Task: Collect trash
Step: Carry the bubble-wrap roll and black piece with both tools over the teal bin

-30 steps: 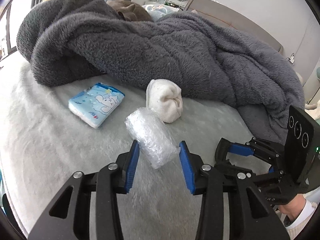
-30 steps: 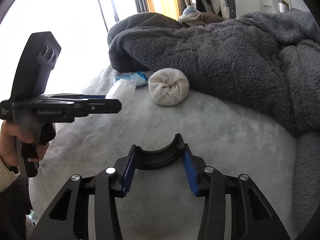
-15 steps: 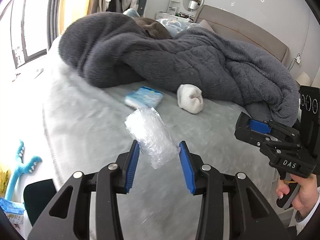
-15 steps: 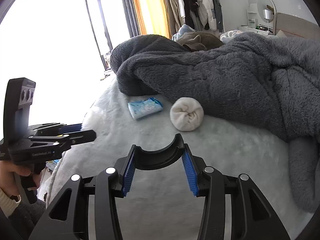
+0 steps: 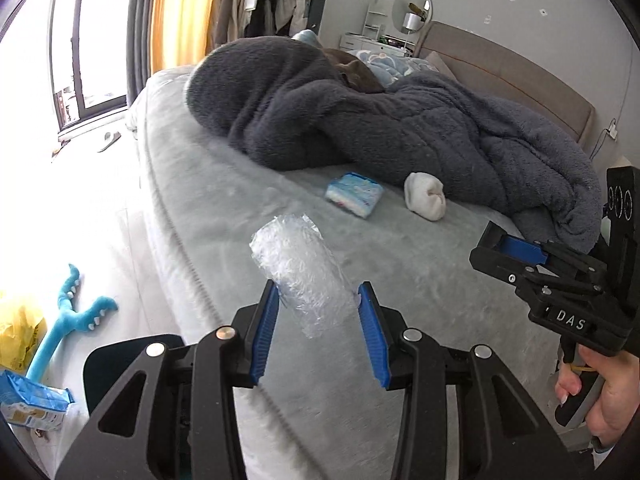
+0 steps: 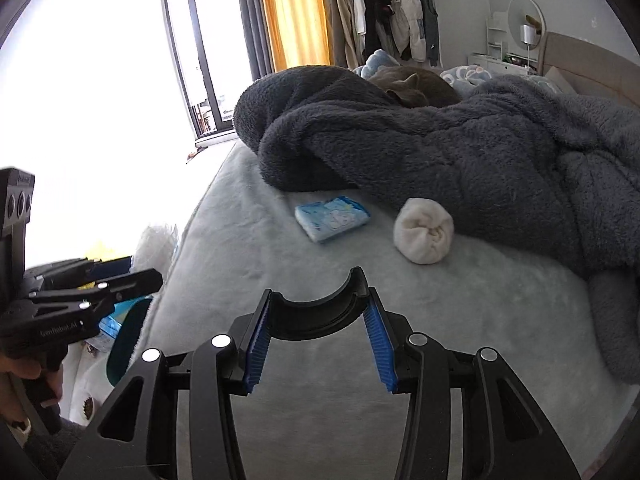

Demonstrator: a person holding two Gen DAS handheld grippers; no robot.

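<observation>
The left gripper [image 5: 318, 300] is pinching a crumpled wad of clear plastic wrap [image 5: 302, 270] between its blue pads [image 5: 265, 332], holding it up in the air above the near edge of the bed [image 5: 240, 216], clear of the pale grey cover. The right gripper [image 6: 318, 320] is hovering over the same cover with its jaws standing apart and nothing between them but its own black curved crosspiece; from the left camera it is showing at the side, gripped in the person's right hand [image 5: 600, 392]. Farther up the mattress, a blue-and-white tissue pack [image 6: 332, 218] is lying flat, and just beside it a rolled white sock [image 6: 424, 230] is sitting against the heaped dark grey blanket [image 6: 440, 152]. On the floor beside the bed, a teal plush toy [image 5: 68, 320] is sprawling near a blue packet [image 5: 34, 400] and something yellow [image 5: 16, 328] that I cannot make out.
</observation>
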